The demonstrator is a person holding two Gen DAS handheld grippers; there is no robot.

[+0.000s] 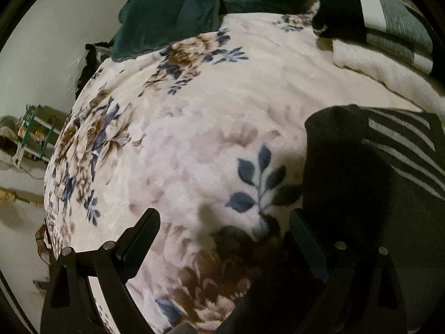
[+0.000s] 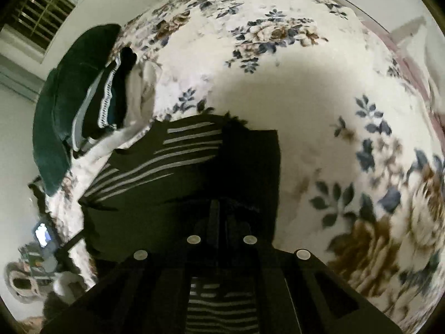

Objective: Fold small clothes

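So the whole scene sits on a bed covered with a cream floral blanket (image 1: 194,128), big brown and blue flowers all over it. The thing being folded is a black garment with grey stripes (image 2: 178,150), lying on the blanket. From the left wrist cam it shows at the right side of the frame (image 1: 389,167), right next to the left claw.

The left gripper (image 1: 225,220) is spread wide, nothing between its fingers, just hovering over bare blanket with the garment's edge just beside its right-hand finger (image 1: 303,231).

The right gripper (image 2: 219,211) has its fingers drawn close together right over the black fabric, and a bit of the striped cloth shows down between the gripper's arms too. It looks clamped on the garment, but it's very dark in there, so I honestly can't tell for sure whether it's pinching the cloth or just pressed onto it.

Further back there's a dark green pillow (image 1: 183,11) near the wall, and beside it a stack of folded clothes (image 2: 111,103), black, white and grey striped stuff, well apart from the garment being worked on
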